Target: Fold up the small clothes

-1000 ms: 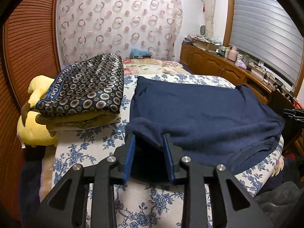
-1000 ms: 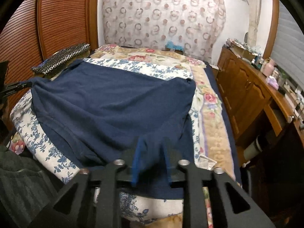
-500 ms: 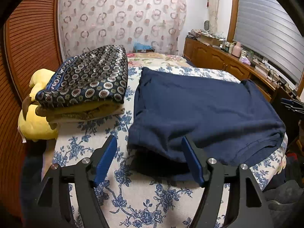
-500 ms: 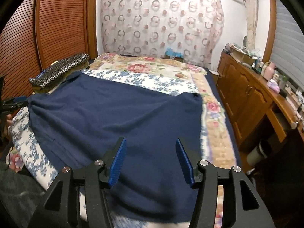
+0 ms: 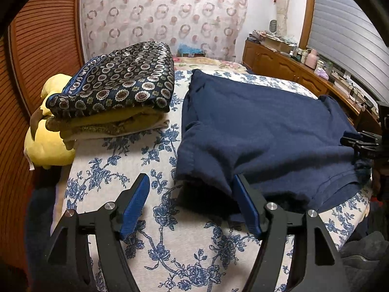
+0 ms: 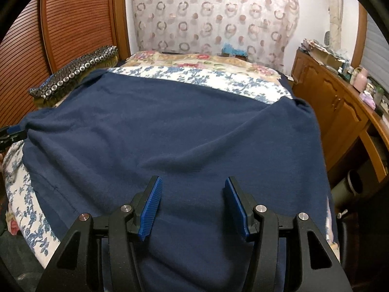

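A navy blue garment (image 5: 262, 131) lies spread flat on the bed (image 5: 136, 160), with a folded corner near the front left. My left gripper (image 5: 192, 199) is open and empty, its right pad (image 5: 248, 206) against the garment's near corner. In the right wrist view the same garment (image 6: 170, 131) covers most of the bed. My right gripper (image 6: 193, 206) is open and empty just above its near edge. The other gripper (image 5: 362, 141) shows at the far right of the left wrist view.
A stack of folded clothes (image 5: 116, 92) with a patterned dark piece on top sits at the bed's left, beside a yellow plush toy (image 5: 46, 143). A wooden sideboard (image 6: 340, 112) with clutter runs along the right. A wooden panel wall (image 6: 60, 31) is on the left.
Both grippers were shut on the navy garment's corners a second ago. They have opened, let go and drawn back a little. The garment now lies flat on the bed.
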Demonstrator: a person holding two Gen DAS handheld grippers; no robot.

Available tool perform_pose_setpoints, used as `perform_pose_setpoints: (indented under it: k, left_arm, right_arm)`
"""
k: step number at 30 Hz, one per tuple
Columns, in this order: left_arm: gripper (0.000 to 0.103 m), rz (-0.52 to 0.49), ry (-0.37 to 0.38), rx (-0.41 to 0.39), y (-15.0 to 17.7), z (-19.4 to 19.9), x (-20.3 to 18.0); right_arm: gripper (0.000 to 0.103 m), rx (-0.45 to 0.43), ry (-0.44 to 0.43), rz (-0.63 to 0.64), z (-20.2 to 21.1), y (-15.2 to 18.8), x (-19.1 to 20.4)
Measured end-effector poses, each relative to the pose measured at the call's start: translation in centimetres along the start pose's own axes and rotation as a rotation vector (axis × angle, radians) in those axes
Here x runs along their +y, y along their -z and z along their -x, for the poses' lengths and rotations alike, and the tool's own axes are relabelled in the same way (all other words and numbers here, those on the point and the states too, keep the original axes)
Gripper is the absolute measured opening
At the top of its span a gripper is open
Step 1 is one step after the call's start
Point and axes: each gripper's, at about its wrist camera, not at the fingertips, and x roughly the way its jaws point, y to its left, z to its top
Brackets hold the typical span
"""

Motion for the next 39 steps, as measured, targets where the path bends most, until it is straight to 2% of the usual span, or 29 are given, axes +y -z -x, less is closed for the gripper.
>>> perform_pose_setpoints:
  k: [4,11,15,20,26,39]
  left_arm:
    - [0.071,0.005,-0.004,0.0,0.2,0.2,0.2]
    - [0.071,0.022,-0.005,-0.021,0.2,1.3,0.6]
    - [0.072,0.038,0.024,-0.039,-0.2,1.7,0.6]
    - [0.071,0.039,-0.006,-0.021,-0.7,0.5,0.5]
    - [0.071,0.064,0.02,0.028,0.1,-0.7,0.7]
    - [0.07,0.05,0.047,0.051,1.3,-1.4,-0.5]
  right_arm:
    - [0.056,0.033,-0.001,-0.015,-0.7,0.1,-0.3]
    - [0.059,0.028,0.015,0.005,-0.8,-0.1,0.2]
    - [0.062,0.024,0.006,0.005,-0.8,0.0,0.1]
    - [0.063,0.021,0.008,0.006,-1.1,0.0,0.2]
    - [0.063,0.021,0.006,0.006,-1.0,0.1,0.2]
    - [0.063,0.02,0.003,0.005,-1.1,0.0,0.2]
